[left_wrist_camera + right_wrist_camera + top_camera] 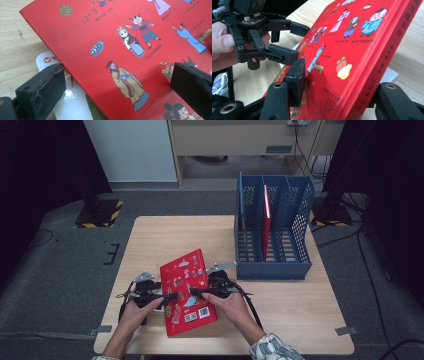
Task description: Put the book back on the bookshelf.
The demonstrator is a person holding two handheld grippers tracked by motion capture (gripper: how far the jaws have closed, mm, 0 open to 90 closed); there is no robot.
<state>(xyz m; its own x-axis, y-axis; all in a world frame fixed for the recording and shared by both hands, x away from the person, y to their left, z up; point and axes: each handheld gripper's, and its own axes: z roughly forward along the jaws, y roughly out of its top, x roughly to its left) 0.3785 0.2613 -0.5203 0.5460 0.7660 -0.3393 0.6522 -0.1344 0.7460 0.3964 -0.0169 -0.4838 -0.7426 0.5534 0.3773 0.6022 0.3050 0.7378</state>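
Note:
A red picture book (187, 290) with cartoon figures on its cover lies near the table's front edge, tilted up off the wood. My right gripper (192, 291) comes in from the right and is shut on it. In the right gripper view (339, 92) one pad (297, 77) presses on the cover while the other jaw sits behind the spine. My left gripper (167, 297) is at the book's left edge. Its jaws (120, 80) stand wide open, one beside the edge and one over the cover (112, 50), not pressing.
A white glossy booklet (72, 100) lies under the red book. A blue three-slot file rack (272, 265) stands at the table's back right with a red book (266, 220) upright in its middle slot. Bare wooden table (165, 235) stretches behind the grippers.

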